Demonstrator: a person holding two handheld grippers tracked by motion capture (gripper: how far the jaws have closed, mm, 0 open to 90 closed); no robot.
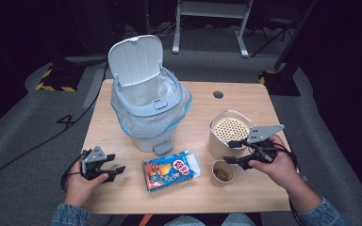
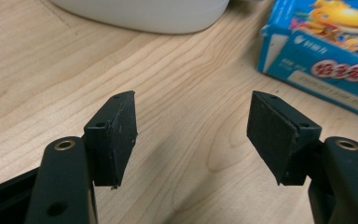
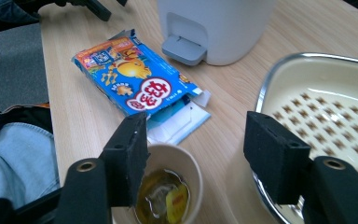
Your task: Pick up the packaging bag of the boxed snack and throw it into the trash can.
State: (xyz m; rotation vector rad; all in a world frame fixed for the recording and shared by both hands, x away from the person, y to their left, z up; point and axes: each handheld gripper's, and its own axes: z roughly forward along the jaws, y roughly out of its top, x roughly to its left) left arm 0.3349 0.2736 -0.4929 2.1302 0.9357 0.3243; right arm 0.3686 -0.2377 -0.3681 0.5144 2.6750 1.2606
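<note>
Wooden table (image 1: 122, 96) lies bare under the wide-open left claw (image 2: 193, 135); right claw (image 3: 196, 154), gaping, hovers above paper cup (image 3: 175, 186).

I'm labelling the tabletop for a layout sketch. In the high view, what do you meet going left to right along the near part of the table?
left gripper → blue snack box → paper cup → right gripper, open just above and beyond the cup.

Dim lab or studio: lone wooden table (image 1: 245, 193), grey carpet, floor cables.
</note>
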